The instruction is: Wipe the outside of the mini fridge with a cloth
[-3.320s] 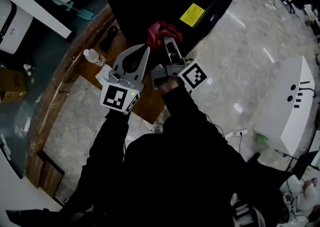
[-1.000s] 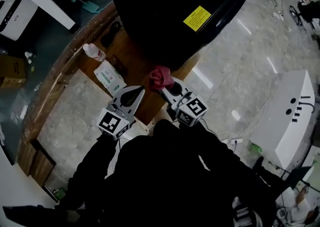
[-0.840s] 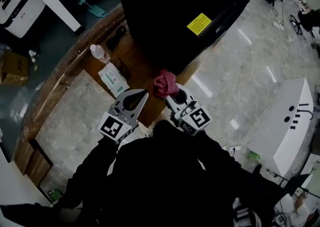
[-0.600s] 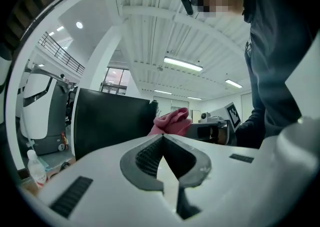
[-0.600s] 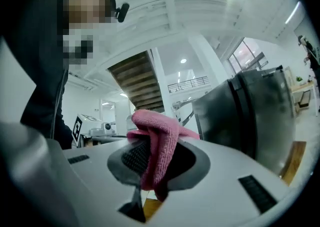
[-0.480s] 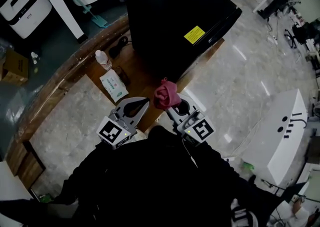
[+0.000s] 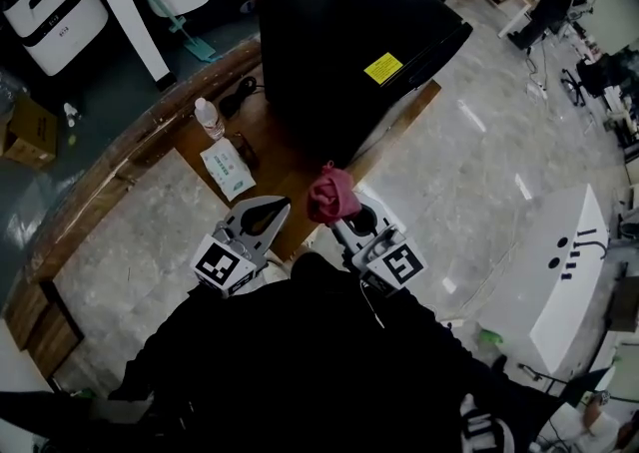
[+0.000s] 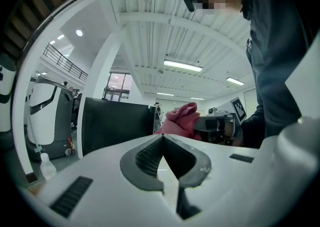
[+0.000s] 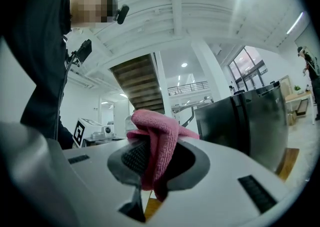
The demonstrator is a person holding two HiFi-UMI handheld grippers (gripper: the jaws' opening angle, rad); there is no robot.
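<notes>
Right gripper (image 9: 154, 163): jaws clamped on the pink cloth (image 9: 159, 138). The cloth is bunched between the pads and mounds over the top (one fold also hangs below the jaw line).

Left gripper (image 8: 162, 141): jaws together, tips meeting, nothing between them.

Head view: left gripper (image 7: 280, 206) and right gripper (image 7: 344, 220) are side by side just in front of the person's chest, both pointing toward the mini fridge (image 7: 344, 37). The cloth (image 7: 332, 194) sits at the right gripper's tip, short of the fridge and not touching it.

The fridge is black with a yellow label (image 7: 383, 68) on the face toward the person. It stands on a wooden platform (image 7: 290, 182).

On the same wood, left of the fridge: clear bottle (image 7: 208, 119), upright, and a white-green packet (image 7: 228, 166), lying flat, near each other but apart.
</notes>
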